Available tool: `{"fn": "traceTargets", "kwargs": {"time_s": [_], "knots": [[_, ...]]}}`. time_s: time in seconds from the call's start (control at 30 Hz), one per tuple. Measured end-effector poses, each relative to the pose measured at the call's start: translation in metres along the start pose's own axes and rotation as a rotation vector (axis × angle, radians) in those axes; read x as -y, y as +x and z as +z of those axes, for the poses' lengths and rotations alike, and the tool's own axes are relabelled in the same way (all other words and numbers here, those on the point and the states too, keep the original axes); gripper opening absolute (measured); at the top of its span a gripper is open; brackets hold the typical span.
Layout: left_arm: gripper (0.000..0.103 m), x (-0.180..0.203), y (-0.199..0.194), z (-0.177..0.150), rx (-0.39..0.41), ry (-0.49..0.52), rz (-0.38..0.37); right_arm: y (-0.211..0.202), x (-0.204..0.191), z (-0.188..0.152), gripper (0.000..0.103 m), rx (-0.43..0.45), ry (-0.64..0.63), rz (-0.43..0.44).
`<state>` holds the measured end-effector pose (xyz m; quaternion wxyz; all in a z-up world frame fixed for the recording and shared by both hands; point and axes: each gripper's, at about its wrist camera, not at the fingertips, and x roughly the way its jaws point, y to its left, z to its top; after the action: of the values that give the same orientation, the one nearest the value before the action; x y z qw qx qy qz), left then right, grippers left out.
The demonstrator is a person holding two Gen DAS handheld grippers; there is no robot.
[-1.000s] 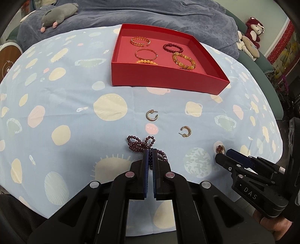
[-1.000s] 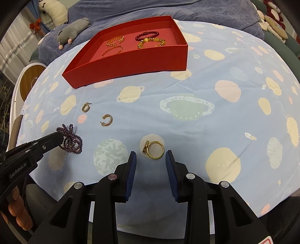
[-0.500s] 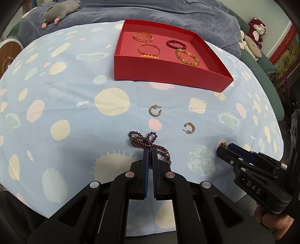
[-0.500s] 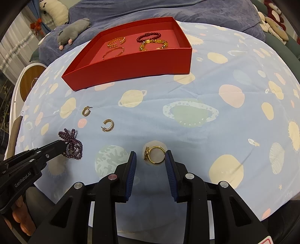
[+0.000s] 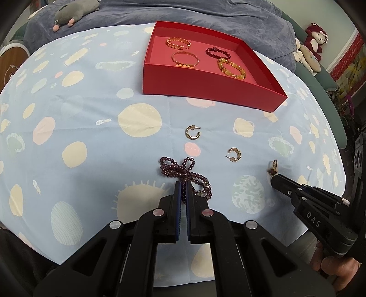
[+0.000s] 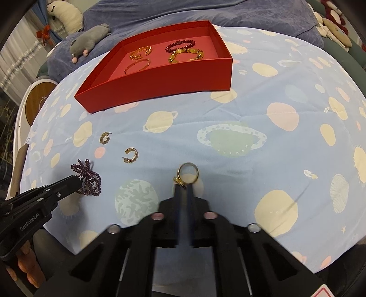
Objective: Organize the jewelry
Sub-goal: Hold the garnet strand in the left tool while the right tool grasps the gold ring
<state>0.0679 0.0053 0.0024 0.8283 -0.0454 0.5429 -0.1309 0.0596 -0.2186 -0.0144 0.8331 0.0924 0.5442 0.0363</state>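
Purple beaded necklace point(image 5: 183, 174) is lying near on the planet-print table point(image 5: 91, 141), pinched by the left hand-held gripper point(image 5: 182, 185); the right hand-held gripper point(image 6: 183, 186) is clamping the gold ring point(image 6: 188, 173).

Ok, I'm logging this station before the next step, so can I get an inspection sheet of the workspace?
Surface: table under a blue planet-print cloth, smooth.
Job's things: red box holding four bracelets; two gold hoop earrings loose on the cloth; purple bead strand; gold ring.
Clutter: nothing seen on the cloth.
Grippers: left hand-held gripper shut on the purple bead strand; right hand-held gripper shut on the gold ring, which stands up on edge.
Cables: nothing seen.
Surroundings: dark blue blanket behind the table, grey plush toy, more plush toys at the far right.
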Motion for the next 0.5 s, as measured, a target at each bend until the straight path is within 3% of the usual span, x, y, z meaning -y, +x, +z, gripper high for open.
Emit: {"fn": "traceTargets", "kwargs": {"time_s": [0.17, 0.3, 0.5], "knots": [[0.003, 0.001, -0.002, 0.003, 0.006, 0.002, -0.005, 0.0, 0.001, -0.001, 0.0, -0.004, 0.002, 0.006], [0.003, 0.001, -0.002, 0.003, 0.003, 0.002, -0.006, -0.007, -0.002, 0.0, 0.008, 0.019, -0.012, -0.002], [0.003, 0.002, 0.0, 0.003, 0.0, 0.0, -0.004, -0.007, -0.012, 0.011, 0.009, 0.03, -0.036, 0.005]]}}
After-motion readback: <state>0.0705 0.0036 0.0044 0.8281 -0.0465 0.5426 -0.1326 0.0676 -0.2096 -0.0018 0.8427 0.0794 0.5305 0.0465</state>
